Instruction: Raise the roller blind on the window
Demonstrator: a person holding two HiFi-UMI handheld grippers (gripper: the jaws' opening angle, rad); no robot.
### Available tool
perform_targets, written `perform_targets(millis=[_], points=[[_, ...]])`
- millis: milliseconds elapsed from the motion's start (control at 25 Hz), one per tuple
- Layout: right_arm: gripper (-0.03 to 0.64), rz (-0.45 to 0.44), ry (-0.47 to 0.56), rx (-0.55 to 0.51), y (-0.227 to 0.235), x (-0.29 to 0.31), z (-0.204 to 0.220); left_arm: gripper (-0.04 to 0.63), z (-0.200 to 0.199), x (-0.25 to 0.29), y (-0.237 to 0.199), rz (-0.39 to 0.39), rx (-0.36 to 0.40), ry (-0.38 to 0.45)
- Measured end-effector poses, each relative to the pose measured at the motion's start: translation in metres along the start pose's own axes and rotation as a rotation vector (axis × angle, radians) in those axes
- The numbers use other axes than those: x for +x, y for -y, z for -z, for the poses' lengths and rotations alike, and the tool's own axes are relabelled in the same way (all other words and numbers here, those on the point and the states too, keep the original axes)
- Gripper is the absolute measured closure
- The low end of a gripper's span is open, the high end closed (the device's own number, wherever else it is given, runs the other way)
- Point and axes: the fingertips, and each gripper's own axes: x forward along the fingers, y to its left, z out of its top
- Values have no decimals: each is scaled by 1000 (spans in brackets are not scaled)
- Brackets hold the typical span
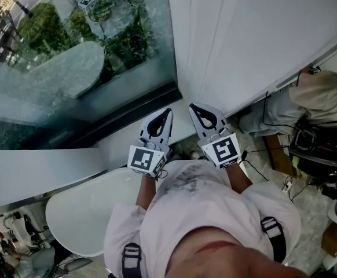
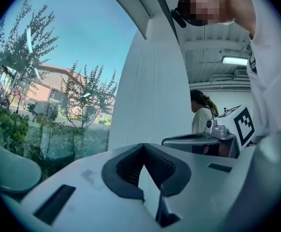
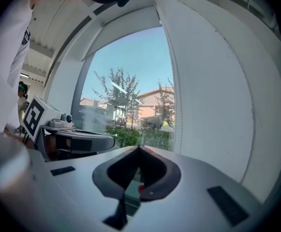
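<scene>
The white roller blind (image 1: 244,39) covers the right part of the window, and bare glass (image 1: 70,57) shows trees to its left. Both grippers point at the blind's lower left corner. My left gripper (image 1: 168,113) is shut, its tips meeting in front of the blind (image 2: 150,95). A thin line runs down the blind toward those tips (image 2: 143,146); I cannot tell whether it is caught between them. My right gripper (image 1: 193,106) is also shut, just right of the left one. In the right gripper view the tips (image 3: 139,148) meet beside the blind's edge (image 3: 176,91).
A dark window frame (image 1: 128,114) runs below the glass. A white rounded table (image 1: 81,213) stands at the lower left. A person (image 1: 325,97) sits at the right among cables and boxes (image 1: 313,155). Another person (image 2: 201,115) stands behind me.
</scene>
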Motion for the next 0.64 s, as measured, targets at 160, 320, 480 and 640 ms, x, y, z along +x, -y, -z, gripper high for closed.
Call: perform_targets(millis=[160,320,480,640], points=[[557,-4,-3,-6,-1,2,-2,588,-2,-1,-2,-9,5,0],[557,-10,7,-21,0,5,-2,588,-4,1,-4,-16,8,3],[557,-7,-10,-10,0,5,-3,588,-5,0,-5,-20,12,2],[557,-10,1,-20,-1,7,-5,588,-6,0,-7,-23,14,2]])
